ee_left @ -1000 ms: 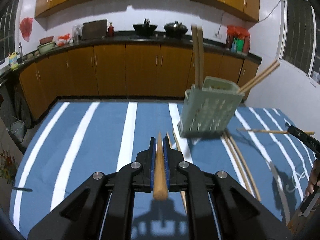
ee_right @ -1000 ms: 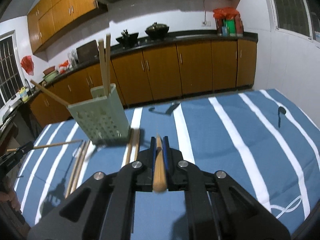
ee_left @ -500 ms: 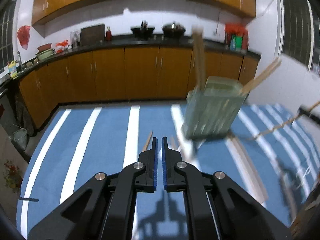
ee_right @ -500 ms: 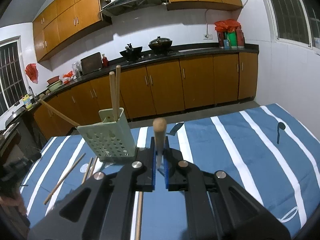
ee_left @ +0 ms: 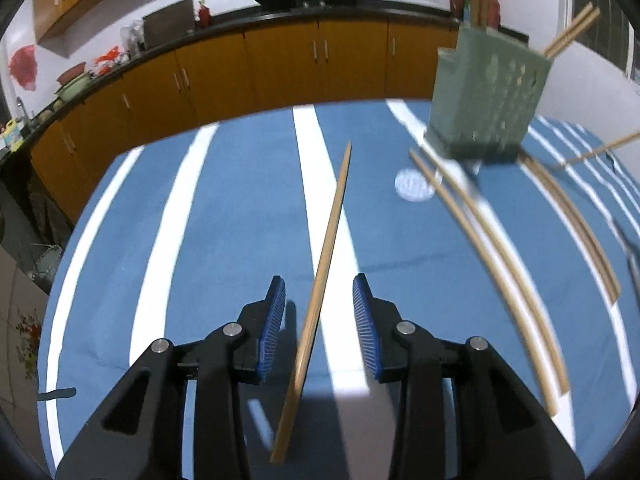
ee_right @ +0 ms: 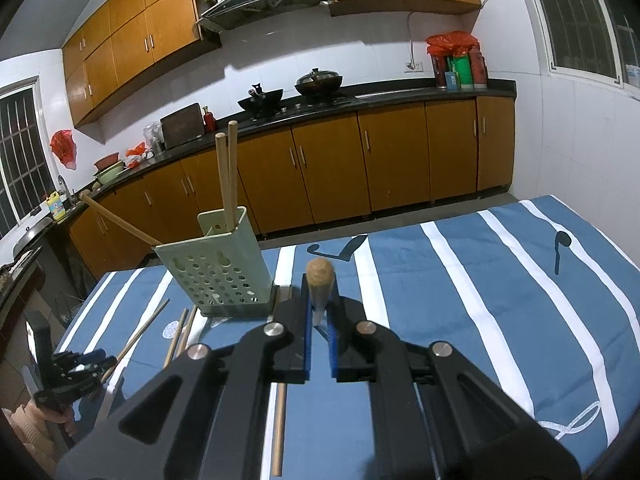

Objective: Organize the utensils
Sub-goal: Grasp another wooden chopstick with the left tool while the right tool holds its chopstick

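The left gripper (ee_left: 319,300) hangs low over the bench covered in a blue cloth with white stripes (ee_left: 224,216), its blue-padded jaws having just been opening and now standing partly apart; a long, thin wooden chopstick (ee_left: 320,292) lies on the cloth in the gap between them, touching neither pad. The right gripper (ee_right: 319,312) has its jaws closed tight on another round-ended wooden chopstick (ee_right: 319,276), which stands nearly upright between the pads, its butt end above them and its lower length showing below the gripper body. The pale green perforated plastic utensil holder (ee_right: 218,270) stands upright on the cloth, ahead and to the left in the right wrist view, far right in the left wrist view (ee_left: 486,96). Two chopsticks stand together in its rear compartment (ee_right: 226,172), and more lean out sideways from the front one (ee_right: 120,220). Several loose wooden chopsticks (ee_left: 492,264) lie on the cloth beside the holder's base. At the lower left of the right wrist view a person's hand in a pale sleeve (ee_right: 28,428) holds the other gripper.
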The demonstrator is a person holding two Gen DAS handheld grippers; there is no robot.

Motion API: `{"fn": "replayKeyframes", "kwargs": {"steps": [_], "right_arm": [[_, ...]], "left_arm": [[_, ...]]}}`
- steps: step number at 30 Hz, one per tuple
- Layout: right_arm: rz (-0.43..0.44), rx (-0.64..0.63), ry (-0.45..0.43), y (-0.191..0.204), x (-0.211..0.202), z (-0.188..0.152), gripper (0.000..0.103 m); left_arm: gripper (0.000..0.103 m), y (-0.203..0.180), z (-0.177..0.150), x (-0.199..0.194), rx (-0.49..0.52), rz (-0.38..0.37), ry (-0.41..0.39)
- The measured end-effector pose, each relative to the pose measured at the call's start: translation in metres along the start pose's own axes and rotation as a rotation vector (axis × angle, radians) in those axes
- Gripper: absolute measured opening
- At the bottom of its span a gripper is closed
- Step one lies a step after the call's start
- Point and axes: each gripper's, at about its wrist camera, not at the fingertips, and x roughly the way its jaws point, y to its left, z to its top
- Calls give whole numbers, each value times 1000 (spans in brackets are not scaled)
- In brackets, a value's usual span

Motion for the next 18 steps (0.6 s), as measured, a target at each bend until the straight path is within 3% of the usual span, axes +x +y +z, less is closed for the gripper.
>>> {"fn": "replayKeyframes", "kwargs": {"steps": [3,5,7,18], "right_arm": [[0,-3,2,1,-1,0,8],[-1,-2,3,2,-2,0,8],[0,-1,3,2,-1,0,8],[0,-1,8,4,-2,-1,8]], "left_arm": [[28,2,-7,6,4,3,26],[15,3,-8,5,-13,-11,29],[11,-2,-8,4,-10,-8,28],[9,-49,-8,2,15,-19,31]]}}
